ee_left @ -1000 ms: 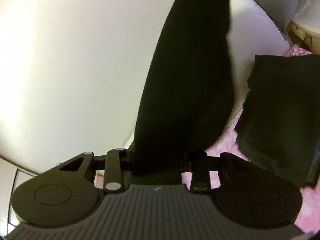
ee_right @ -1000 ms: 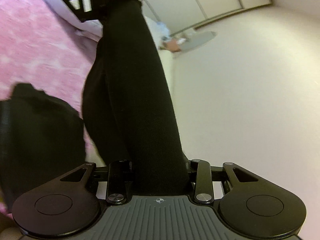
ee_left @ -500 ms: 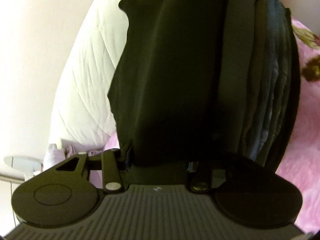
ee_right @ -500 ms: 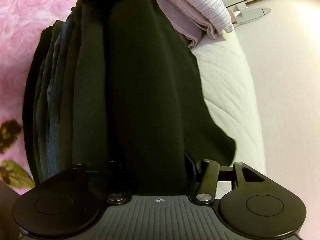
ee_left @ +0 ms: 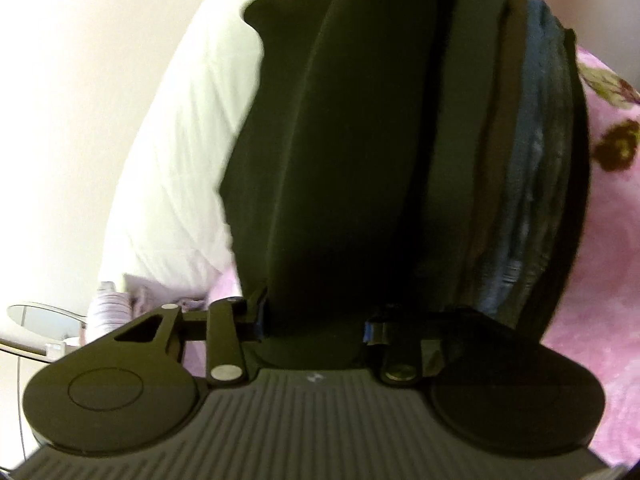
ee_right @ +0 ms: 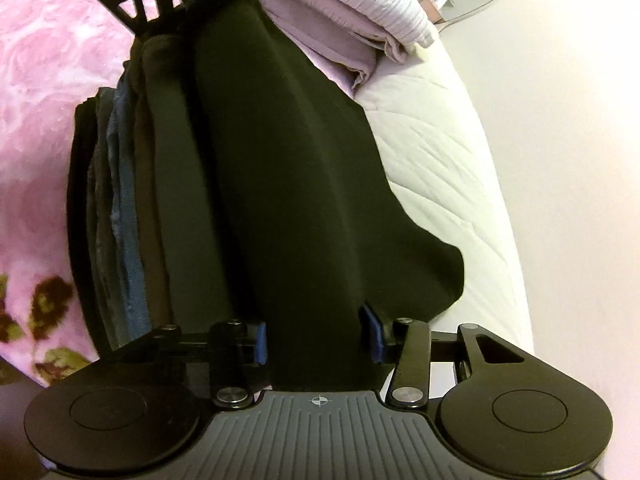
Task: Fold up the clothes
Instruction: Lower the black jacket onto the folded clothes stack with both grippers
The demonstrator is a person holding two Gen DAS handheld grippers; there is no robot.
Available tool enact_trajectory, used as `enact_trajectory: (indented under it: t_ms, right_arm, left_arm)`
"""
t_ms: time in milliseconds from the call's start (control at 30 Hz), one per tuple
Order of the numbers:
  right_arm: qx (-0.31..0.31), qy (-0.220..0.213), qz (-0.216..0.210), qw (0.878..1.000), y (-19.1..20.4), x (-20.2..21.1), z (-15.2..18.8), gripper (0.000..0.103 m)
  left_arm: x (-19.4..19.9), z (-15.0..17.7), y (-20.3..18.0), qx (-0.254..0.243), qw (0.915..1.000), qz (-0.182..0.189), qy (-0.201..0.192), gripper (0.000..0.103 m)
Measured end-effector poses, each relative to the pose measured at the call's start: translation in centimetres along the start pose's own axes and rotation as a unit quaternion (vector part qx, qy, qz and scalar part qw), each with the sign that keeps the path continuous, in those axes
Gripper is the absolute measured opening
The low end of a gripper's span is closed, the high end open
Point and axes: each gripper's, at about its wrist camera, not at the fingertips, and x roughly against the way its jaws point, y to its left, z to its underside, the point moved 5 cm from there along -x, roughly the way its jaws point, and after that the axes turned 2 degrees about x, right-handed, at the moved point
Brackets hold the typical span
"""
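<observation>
A black folded garment lies stretched between my two grippers, on top of a stack of folded dark and blue clothes. My left gripper has one end of the garment between its jaws; the blue pads show beside the cloth and the jaws are closing. My right gripper has the other end between its blue pads, its jaws also closing. The left gripper's frame shows at the far end in the right wrist view.
The stack rests on a pink floral blanket. A white quilted cover lies along the other side, with a folded lilac cloth on it. A round grey stand sits by the wall.
Both grippers have sunk with the black garment, which hung in the air and now lies on the stack. The jaws have widened, so the blue pads now show.
</observation>
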Motion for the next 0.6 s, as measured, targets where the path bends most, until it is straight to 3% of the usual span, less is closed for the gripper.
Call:
enact_trajectory:
  t_ms: [100,333,467,600]
  right_arm:
    - [0.013,0.011,-0.005,1.0,1.3,-1.5,-0.3,0.046]
    - [0.029,0.002,0.019,0.999,1.0,0.3,0.5,0.05]
    - [0.003,0.005,0.006,1.0,1.1,0.3,1.1,0.05]
    - [-0.034,-0.002,-0.011,0.999,1.0,0.7,1.7,0.047]
  left_arm:
    - [-0.6,0.3,-1.2,-0.023,0.9997,-0.009,0.002,0.04]
    - [1.7,1.2,0.0,0.003,1.0,-0.003,0.003,0.046]
    - [1.6,1.4,-0.3,0.019,0.9997,0.012,0.013,0.032]
    - [1.7,1.2,-0.4,0.035,0.9992,0.012,0.016,0.031]
